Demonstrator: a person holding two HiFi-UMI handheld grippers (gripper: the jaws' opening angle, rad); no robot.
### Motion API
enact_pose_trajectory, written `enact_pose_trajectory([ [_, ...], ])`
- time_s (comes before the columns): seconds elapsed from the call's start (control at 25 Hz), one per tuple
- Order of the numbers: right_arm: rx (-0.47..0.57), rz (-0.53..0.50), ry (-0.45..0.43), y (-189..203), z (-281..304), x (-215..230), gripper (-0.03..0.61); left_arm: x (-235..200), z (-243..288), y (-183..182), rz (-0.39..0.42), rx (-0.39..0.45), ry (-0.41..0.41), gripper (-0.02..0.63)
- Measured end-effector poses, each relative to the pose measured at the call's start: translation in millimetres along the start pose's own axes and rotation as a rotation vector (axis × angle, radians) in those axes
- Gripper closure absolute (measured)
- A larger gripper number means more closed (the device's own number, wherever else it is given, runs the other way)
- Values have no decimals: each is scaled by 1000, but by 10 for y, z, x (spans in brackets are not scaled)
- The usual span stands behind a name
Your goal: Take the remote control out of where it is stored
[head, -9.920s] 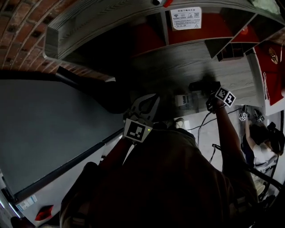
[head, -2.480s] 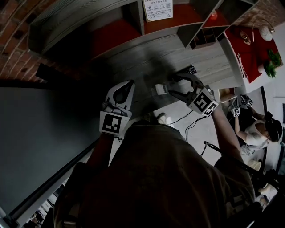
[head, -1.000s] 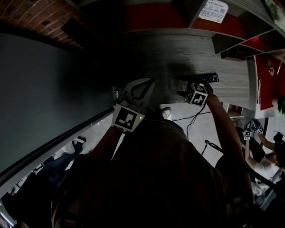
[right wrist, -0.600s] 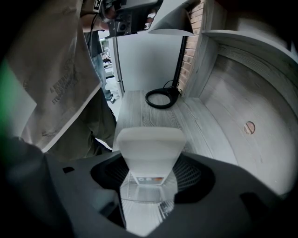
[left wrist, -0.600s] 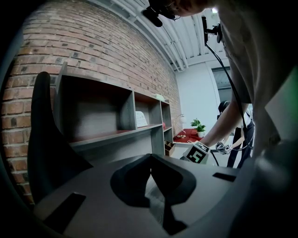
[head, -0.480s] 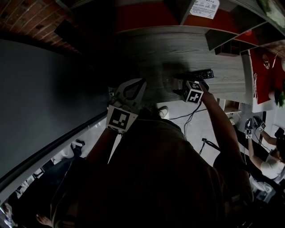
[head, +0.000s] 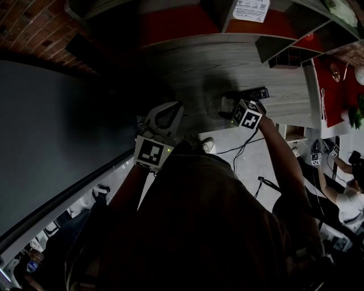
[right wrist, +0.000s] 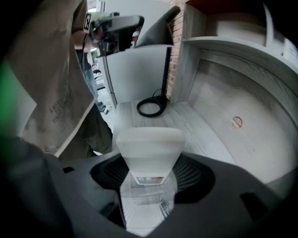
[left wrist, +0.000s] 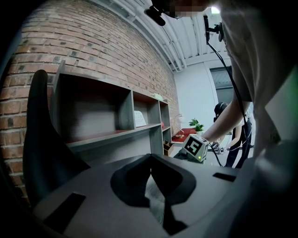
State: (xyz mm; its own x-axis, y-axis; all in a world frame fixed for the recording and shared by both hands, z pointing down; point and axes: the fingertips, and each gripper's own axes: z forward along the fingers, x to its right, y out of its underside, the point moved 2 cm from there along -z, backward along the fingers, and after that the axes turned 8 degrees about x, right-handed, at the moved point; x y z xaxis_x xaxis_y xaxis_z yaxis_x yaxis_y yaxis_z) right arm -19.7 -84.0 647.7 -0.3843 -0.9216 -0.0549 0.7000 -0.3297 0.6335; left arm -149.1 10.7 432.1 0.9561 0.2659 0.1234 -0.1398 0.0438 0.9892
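Observation:
The black remote control (head: 259, 92) lies flat on the grey wooden desk (head: 187, 68), just beyond my right gripper's marker cube. My right gripper (head: 226, 108) reaches over the desk's front edge. In the right gripper view it (right wrist: 148, 160) is shut on a small white box (right wrist: 150, 148) that stands upright between its ribbed pads (right wrist: 188, 173); the remote is out of that view. My left gripper (head: 177, 105) hangs at the desk's front edge, left of the right one. Seen in the left gripper view, its jaws (left wrist: 150, 157) meet with nothing between them.
Open shelves with red backs (head: 187, 23) rise behind the desk, with a paper notice (head: 250, 8) on them. A black ring-shaped lamp base (right wrist: 151, 108) sits at the desk's far end. A dark panel (head: 57, 125) fills the left. Another person (head: 347, 193) stands at the right.
Since 2.5 s ago my right gripper has gone from open beside the white box to shut on it. The remote stays on the desk. The left gripper has barely moved.

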Motion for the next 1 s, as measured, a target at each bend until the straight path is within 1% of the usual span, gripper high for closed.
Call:
enact_pose_trajectory([
  [0.12,48,63,26,-85,-147,43,284,-5,60,-22,4,6,14,603],
  [0.36,221,180,113,-456,-550,90,284,21,187,-99,-2,34,52,603],
  [0.56,330,258,248,-594,-982,200,284,9,352,-201,-2,65,96,603],
  [0.76,485,284,385,-622,-1514,223,284,72,522,-280,7,97,136,603],
  [0.88,579,302,488,-736,-1895,217,284,105,616,-329,9,112,155,603],
  [1.0,667,293,566,-895,-2299,157,284,119,719,-366,16,118,166,603],
])
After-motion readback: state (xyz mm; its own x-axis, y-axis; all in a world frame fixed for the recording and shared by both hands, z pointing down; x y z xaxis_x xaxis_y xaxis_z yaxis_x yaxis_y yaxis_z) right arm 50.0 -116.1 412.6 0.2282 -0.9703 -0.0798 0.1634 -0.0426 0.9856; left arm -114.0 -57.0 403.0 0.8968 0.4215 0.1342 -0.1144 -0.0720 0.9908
